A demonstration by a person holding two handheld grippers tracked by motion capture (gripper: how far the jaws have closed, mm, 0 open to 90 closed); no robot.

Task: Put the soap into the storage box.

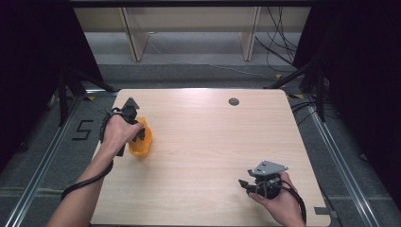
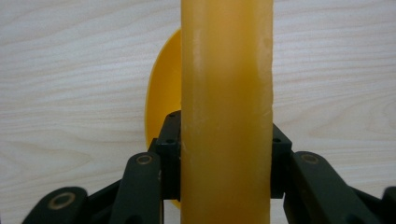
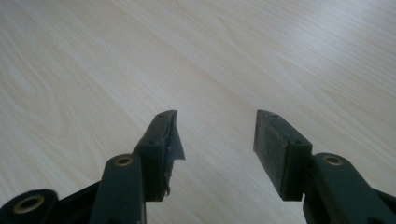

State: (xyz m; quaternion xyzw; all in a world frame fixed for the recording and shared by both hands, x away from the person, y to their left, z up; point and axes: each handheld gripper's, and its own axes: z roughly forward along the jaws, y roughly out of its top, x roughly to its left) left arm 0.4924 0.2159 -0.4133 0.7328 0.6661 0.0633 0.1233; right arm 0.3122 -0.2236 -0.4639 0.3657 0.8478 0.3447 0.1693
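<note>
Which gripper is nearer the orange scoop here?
Left. The left gripper is shut on the orange scoop at the table's left side, jaws pressing both sides. The right gripper stands open over bare wood near the right front corner, far from it.

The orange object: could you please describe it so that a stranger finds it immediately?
On the light wooden table, look near the left edge. There the left gripper is shut on the orange object, a glossy orange-yellow plastic piece. It is the table's sole brightly coloured thing.

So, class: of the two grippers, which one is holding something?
The left gripper, at the table's left side: its jaws clamp an orange scoop by the handle. The right gripper stands open over bare wood, nothing between its jaws.
</note>
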